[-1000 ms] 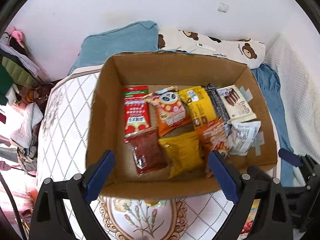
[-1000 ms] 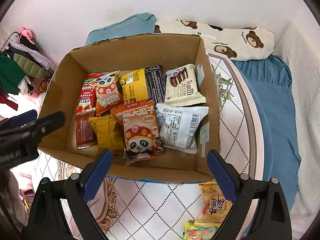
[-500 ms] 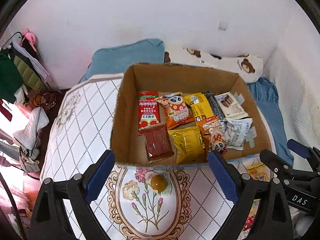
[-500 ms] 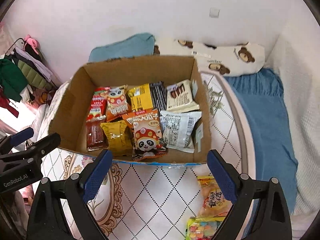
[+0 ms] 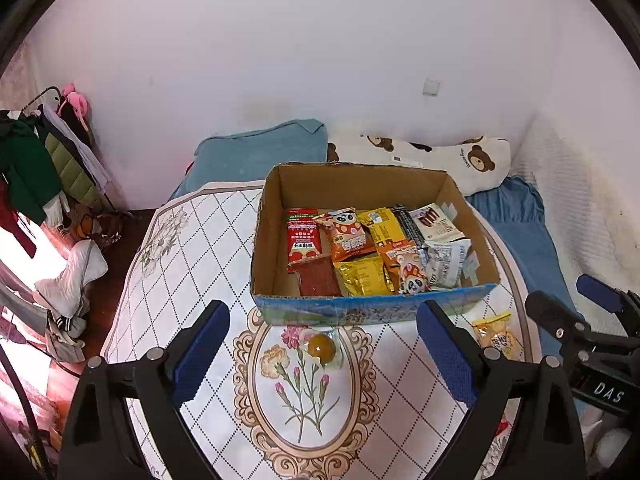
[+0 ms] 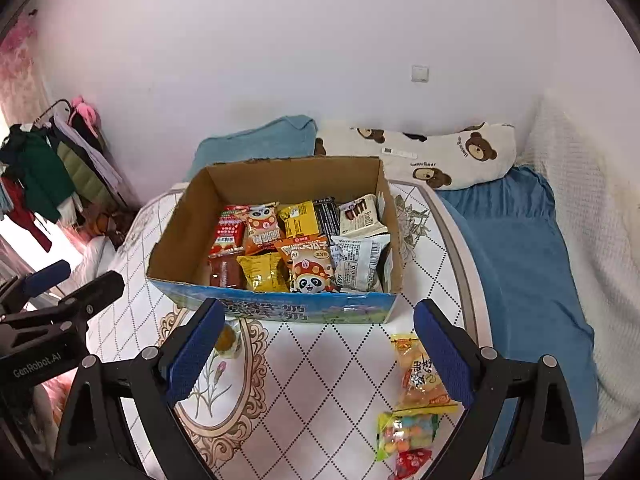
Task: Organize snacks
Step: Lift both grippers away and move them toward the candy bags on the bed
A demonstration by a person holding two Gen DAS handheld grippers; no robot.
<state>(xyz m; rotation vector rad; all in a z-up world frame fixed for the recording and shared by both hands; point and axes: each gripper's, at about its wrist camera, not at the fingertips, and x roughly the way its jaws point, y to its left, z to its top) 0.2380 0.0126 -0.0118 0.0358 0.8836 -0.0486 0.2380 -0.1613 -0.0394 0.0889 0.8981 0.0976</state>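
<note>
on the patterned table (image 6: 328, 364), in front of the cardboard box (image 6: 280, 312) already packed with snack packs, three loose items are left: an orange snack pouch (image 6: 420, 372) and a colourful candy bag (image 6: 404, 432) on the right side, a small round amber sweet (image 5: 322, 346) near the middle. the right gripper (image 6: 318, 350) hangs released and empty, the pouch right by its right finger, long axis running away toward the box. the left gripper (image 5: 322, 354) is spread wide too, nothing in it, the amber sweet almost dead between its fingers. likely call: each hand takes its nearest piece.
</note>
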